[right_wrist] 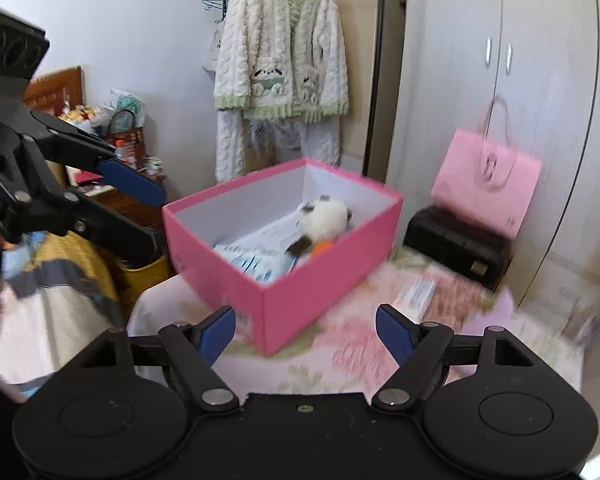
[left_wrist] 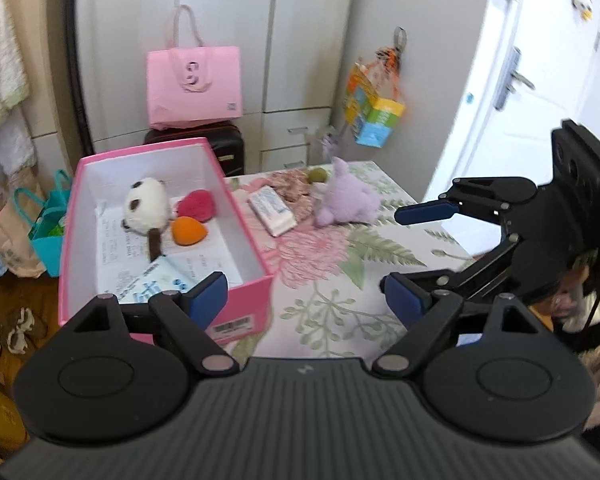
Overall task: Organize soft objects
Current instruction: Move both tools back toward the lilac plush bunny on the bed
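A pink box (left_wrist: 244,300) stands open on the left of the floral-cloth table (left_wrist: 332,320). In it lie a panda plush (left_wrist: 146,204), a red sponge (left_wrist: 198,206), an orange sponge (left_wrist: 188,230) and a tissue pack (left_wrist: 156,280). Right of the box rest another tissue pack (left_wrist: 272,210), a brown frilly cloth (left_wrist: 292,186), a green ball (left_wrist: 318,175) and a purple plush (left_wrist: 346,196). My left gripper (left_wrist: 304,296) hangs open and empty over the near table, by the box's corner. My right gripper (right_wrist: 306,332) is open and empty, facing the box (right_wrist: 300,304).
A pink tote bag (left_wrist: 194,84) sits on a black suitcase (left_wrist: 224,148) behind the table, against grey wardrobes. A colourful bag (left_wrist: 374,114) hangs at the right near a white door. Teal bags (left_wrist: 46,232) stand on the floor at left. A fleece jacket (right_wrist: 280,60) hangs beyond the box.
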A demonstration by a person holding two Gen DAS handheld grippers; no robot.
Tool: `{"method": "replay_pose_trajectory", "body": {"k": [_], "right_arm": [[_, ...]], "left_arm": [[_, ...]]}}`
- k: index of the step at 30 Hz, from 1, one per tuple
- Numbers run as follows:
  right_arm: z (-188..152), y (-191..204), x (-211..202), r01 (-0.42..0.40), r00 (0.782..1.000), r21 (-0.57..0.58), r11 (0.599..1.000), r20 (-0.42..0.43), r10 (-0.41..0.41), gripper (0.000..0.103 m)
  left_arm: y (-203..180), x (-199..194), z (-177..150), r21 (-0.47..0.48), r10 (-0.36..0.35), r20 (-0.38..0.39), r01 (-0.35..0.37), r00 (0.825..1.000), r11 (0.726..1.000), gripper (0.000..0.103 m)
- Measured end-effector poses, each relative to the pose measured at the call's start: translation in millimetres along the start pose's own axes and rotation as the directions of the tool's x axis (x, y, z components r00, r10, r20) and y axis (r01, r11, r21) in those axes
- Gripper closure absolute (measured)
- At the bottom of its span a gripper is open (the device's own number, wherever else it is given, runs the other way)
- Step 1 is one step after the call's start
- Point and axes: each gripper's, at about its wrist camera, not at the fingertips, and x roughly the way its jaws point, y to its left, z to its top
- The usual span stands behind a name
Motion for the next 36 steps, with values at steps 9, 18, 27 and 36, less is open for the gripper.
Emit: {"method": "replay_pose_trajectory", "body": {"k": [9, 18, 27, 36], "right_arm": [[-37.6, -33.3, -34.5, 0.074, 0.997, 0.048, 0.996, -0.001, -0.074, 0.017], [-69.2, -72.8, -29.6, 0.171, 0.985, 0.04, 0.985, 0.0, -0.171, 0.017], [-92.4, -113.8, -1.3, 0.215, 0.968, 0.029, 0.976, 0.126, -0.217, 0.016], [-103.4, -126.8, 65.4, 0.39, 0.921, -0.195, 0.9, 0.074, -0.383, 0.016]], "left_arm": [[-42.4, 28.3, 8.6, 0.091, -0.054, -0.032, 0.056, 0.998, 0.994, 0.014], [-49.7, 78.3, 26.5, 0.028, -0.107, -0.055, 0.108, 0.993, 0.994, 0.014], [-51.7, 139.5, 30.2, -0.02, -0.076, -0.043, 0.075, 0.996, 0.997, 0.013], [-59.8, 208.0, 30.9, -0.007, 0.028, 0.012, -0.028, 1.0, 1.0, 0.013]]}}
